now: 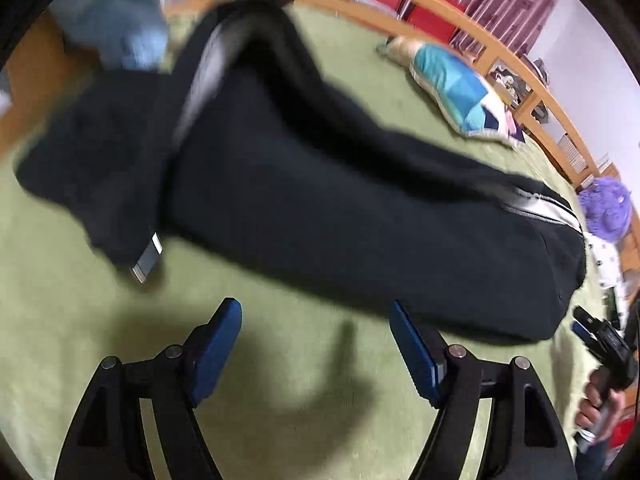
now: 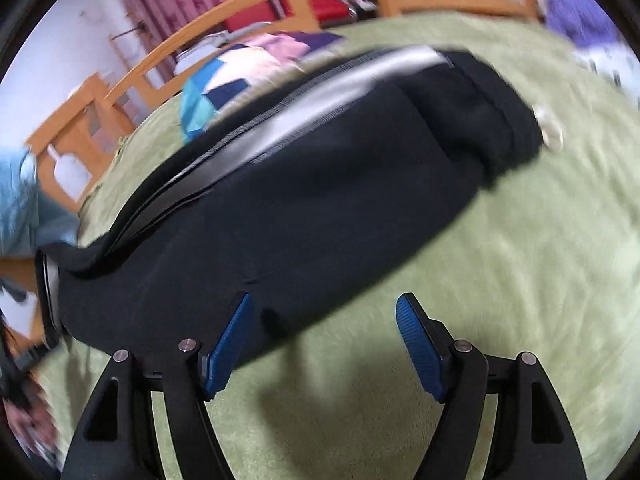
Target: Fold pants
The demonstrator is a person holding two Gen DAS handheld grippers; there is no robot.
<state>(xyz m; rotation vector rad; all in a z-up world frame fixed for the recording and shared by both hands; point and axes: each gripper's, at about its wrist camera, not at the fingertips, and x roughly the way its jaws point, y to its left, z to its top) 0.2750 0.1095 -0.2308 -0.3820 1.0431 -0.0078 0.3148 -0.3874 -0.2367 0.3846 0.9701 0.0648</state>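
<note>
Black pants (image 1: 320, 208) with a grey-white side stripe lie on a green carpet (image 1: 280, 400), folded lengthwise with the leg ends doubled over at the left. My left gripper (image 1: 316, 320) is open and empty, hovering just in front of the pants' near edge. In the right wrist view the same pants (image 2: 320, 184) stretch across the middle, waistband end at the upper right. My right gripper (image 2: 324, 312) is open and empty, its left pad (image 2: 228, 348) over the pants' near edge. My right gripper also shows at the right edge of the left wrist view (image 1: 600, 340).
A colourful patchwork cushion (image 1: 460, 92) lies beyond the pants. A purple fluffy item (image 1: 606, 208) sits at the right. Light blue cloth (image 1: 120, 24) lies at the far left. A wooden shelf rail (image 1: 500, 48) borders the carpet.
</note>
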